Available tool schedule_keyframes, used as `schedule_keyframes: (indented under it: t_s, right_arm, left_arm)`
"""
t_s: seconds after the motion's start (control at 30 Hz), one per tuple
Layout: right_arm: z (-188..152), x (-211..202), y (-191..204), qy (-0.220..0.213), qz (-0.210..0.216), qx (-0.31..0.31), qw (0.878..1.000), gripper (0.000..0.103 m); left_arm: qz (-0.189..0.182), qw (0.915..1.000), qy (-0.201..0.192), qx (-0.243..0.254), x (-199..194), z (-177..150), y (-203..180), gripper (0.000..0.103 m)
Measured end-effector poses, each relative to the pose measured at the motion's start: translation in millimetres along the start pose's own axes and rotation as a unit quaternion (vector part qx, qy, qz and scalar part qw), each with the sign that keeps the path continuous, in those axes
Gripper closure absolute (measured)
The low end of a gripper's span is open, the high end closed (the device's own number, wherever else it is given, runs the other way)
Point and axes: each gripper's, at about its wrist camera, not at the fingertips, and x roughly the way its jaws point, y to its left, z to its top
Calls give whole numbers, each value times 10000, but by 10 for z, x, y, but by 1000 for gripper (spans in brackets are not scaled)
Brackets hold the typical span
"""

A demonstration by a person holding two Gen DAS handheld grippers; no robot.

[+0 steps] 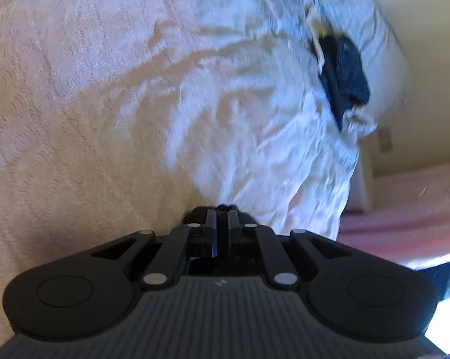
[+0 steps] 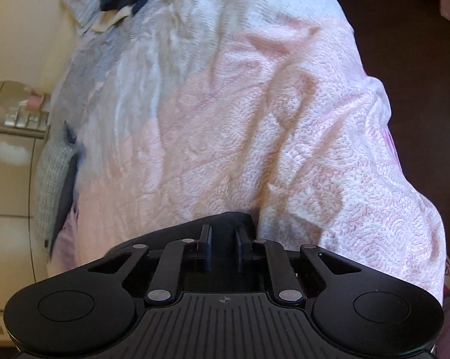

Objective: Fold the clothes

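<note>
Both pinched on dark garment (image 1: 225, 209) low over bed cover (image 1: 75, 104): left hand-held gripper (image 1: 222, 224) nearly shut on small bunched bit, right hand-held gripper (image 2: 222, 239) w/ wider gap on edge; risk: thin bite slipping under tension, dragging cover wrinkles.

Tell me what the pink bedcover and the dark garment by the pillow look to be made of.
Pink bedcover: looks like a matte woven or quilted cotton with a raised swirl pattern; it creases softly.
Dark garment: navy, dull fabric, perhaps a knit; it is too blurred to be sure. It lies crumpled near the pale pillow.
</note>
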Motion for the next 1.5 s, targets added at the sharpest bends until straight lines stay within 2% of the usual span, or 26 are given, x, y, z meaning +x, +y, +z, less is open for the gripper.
schedule_keyframes:
  t_s: [0.1, 0.2, 0.23, 0.27, 0.37, 0.43, 0.53, 0.6, 0.67, 0.7, 0.73, 0.8, 0.87, 0.9, 0.93, 0.97, 1.03, 1.1, 1.17, 1.23, 1.27, 1.37, 1.43, 1.5]
  right_arm:
    - [3, -71, -74, -47, 203, 298, 9993, 89]
    - [15, -124, -190, -39, 451, 606, 9971, 86]
    - [13, -177, -208, -77, 533, 638, 9965, 84]
    - [7, -242, -214, -134, 612, 629, 9961, 81]
    - [-82, -503, -181, -264, 731, 211, 9967, 74]
    - [-184, -611, -168, -180, 748, -6, 9970, 68]
    - [-362, -636, -159, 67, 641, -253, 9976, 66]
    - [-439, -598, -156, 150, 603, -345, 9975, 66]
    - [-479, -579, -148, 101, 540, -442, 9975, 67]
    - [-499, -570, -145, 76, 508, -491, 9975, 74]
    - [-519, -561, -141, 51, 477, -539, 9974, 99]
    - [-559, -542, -134, 1, 413, -636, 9971, 99]
    - [-600, -523, -126, -48, 350, -733, 9967, 100]
    - [-620, -514, -123, -73, 318, -782, 9964, 100]
    - [-628, -489, -132, -73, 277, -792, 9964, 100]
    - [-631, -457, -148, -62, 231, -784, 9966, 99]
    - [-627, -428, -153, -21, 192, -794, 9967, 98]
    - [-606, -533, -69, -43, 169, -1027, 9946, 95]
    - [-663, -671, 56, -246, -1, -1485, 9886, 84]
    - [-782, -787, 191, -504, -175, -1979, 9788, 83]
    - [-845, -809, 211, -475, -176, -2064, 9772, 82]
    - [-1029, -836, 233, -218, -111, -2143, 9765, 82]
    - [-1131, -848, 176, -65, -115, -2146, 9766, 82]
    - [-1209, -816, 142, 21, -118, -2134, 9769, 82]
  left_arm:
    - [-193, 9997, -83, 96, 8, 59, -98, 95]
    - [-50, 9991, -136, 409, -102, 31, -178, 94]
    - [-41, 9988, -171, 459, -167, -7, -182, 93]
    - [-78, 9988, -178, 453, -242, -72, -165, 87]
    - [-145, 9981, -169, 577, -488, -343, -135, 74]
    - [-102, 9974, -57, 718, -539, -523, -118, 73]
    - [-11, 9963, 75, 861, -534, -761, -74, 73]
    - [-43, 9960, 82, 886, -496, -861, -36, 75]
    - [-160, 9955, -10, 931, -490, -930, -13, 98]
    - [-201, 9961, -133, 852, -529, -954, 12, 99]
    - [-246, 9964, -264, 766, -572, -980, 40, 101]
    - [-390, 9962, -592, 513, -708, -1054, 128, 101]
    - [-523, 9957, -724, 262, -748, -1143, 267, 100]
    - [-459, 9963, -724, 101, -706, -1188, 352, 99]
    - [-246, 9972, -697, 67, -633, -1215, 393, 98]
    - [-50, 9977, -678, 44, -569, -1236, 424, 94]
    - [141, 9972, -725, 130, -540, -1208, 359, 91]
    - [272, 9956, -789, 417, -613, -1152, 193, 92]
    - [566, 9902, -876, 934, -724, -1122, -48, 91]
    - [769, 9852, -928, 1221, -829, -1156, -180, 88]
    - [817, 9841, -926, 1279, -882, -1179, -215, 81]
    - [586, 9917, -742, 870, -967, -1303, -145, 72]
    - [593, 9939, -552, 752, -941, -1412, -81, 69]
    - [579, 9947, -345, 774, -879, -1524, -18, 74]
